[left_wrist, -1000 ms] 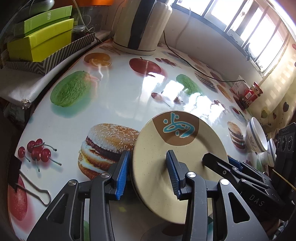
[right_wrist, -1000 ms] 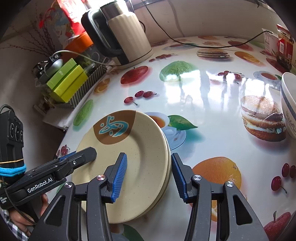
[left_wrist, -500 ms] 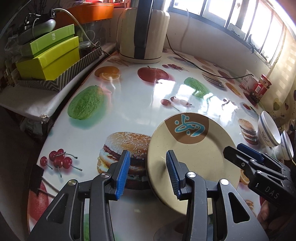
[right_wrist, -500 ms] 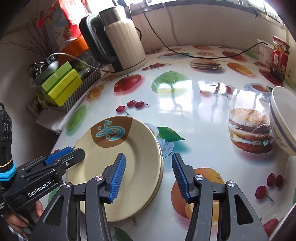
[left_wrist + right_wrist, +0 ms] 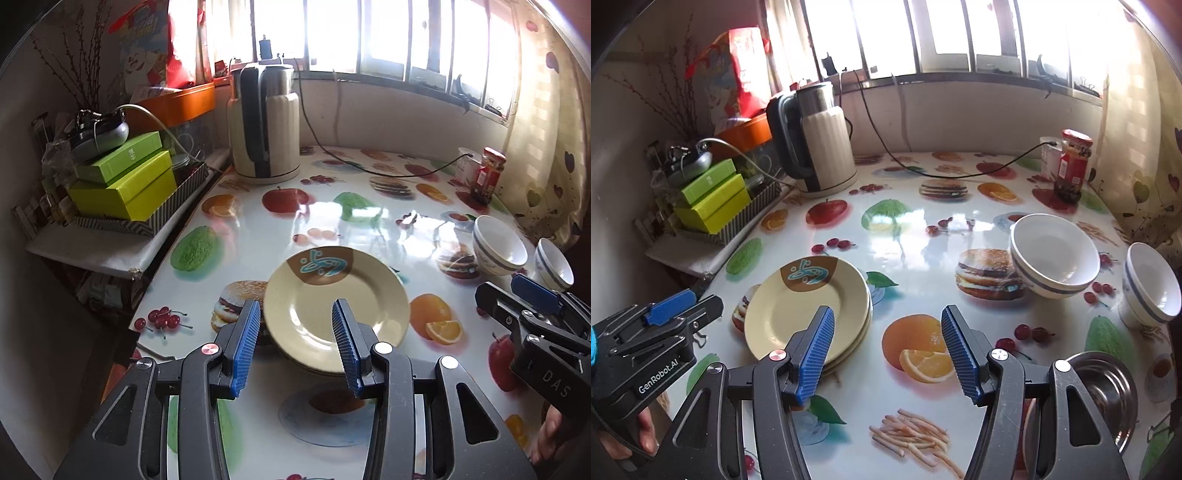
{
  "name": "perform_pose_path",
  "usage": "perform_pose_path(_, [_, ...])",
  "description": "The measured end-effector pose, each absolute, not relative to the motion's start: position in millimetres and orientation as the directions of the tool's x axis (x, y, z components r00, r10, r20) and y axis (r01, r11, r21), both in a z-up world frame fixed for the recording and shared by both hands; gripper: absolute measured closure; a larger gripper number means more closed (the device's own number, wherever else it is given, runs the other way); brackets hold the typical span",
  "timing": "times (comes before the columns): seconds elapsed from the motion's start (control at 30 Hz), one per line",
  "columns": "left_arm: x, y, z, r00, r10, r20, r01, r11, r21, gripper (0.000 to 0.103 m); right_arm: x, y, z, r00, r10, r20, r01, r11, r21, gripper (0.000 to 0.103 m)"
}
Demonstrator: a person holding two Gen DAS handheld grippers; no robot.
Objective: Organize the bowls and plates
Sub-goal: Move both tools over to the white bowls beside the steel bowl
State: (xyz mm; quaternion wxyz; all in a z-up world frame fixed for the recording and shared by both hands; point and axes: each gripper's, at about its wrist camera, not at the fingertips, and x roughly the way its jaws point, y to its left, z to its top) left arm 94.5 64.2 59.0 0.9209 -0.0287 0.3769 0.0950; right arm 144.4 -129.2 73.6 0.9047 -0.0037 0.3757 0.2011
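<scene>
Glossy fruit-and-burger print bench (image 5: 912, 229) under a bright barred window (image 5: 960, 33) — cream stacked plates (image 5: 805, 306) sit near its left edge, two white blue-banded bowls (image 5: 1054, 254) right. Left tongs (image 5: 293, 343) spread, empty; right tongs (image 5: 888, 352) just opening, nothing between — cream electric kettle (image 5: 820, 144) behind.

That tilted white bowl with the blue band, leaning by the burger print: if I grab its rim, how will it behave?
The white bowl sits tipped rather than flat, so a nudge would probably rock or roll it. It looks glazed, and the tablecloth is glossy, so it may slide or slip between claw pads. It seems rigid and likely breakable; grip gently.
</scene>
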Motion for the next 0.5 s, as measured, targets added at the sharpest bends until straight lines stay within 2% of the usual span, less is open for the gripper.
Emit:
perform_pose_path(0.17, [82,33,80,0.757,0.109,-0.644,-0.139,0.99,0.004,0.061,118,-159,97,0.713,0.307,-0.63,-0.323,0.942,0.094,0.038])
perform_pose_path(0.4, [73,-12,97,0.8,0.095,-0.593,-0.071,0.995,0.064,0.061,96,-202,114,0.769,0.258,-0.584,-0.244,0.964,0.105,0.037])
perform_pose_path(0.5, [74,-29,98,0.798,0.082,-0.597,-0.037,0.995,0.088,0.061,93,-216,115,0.783,0.236,-0.575,-0.213,0.971,0.109,0.037])
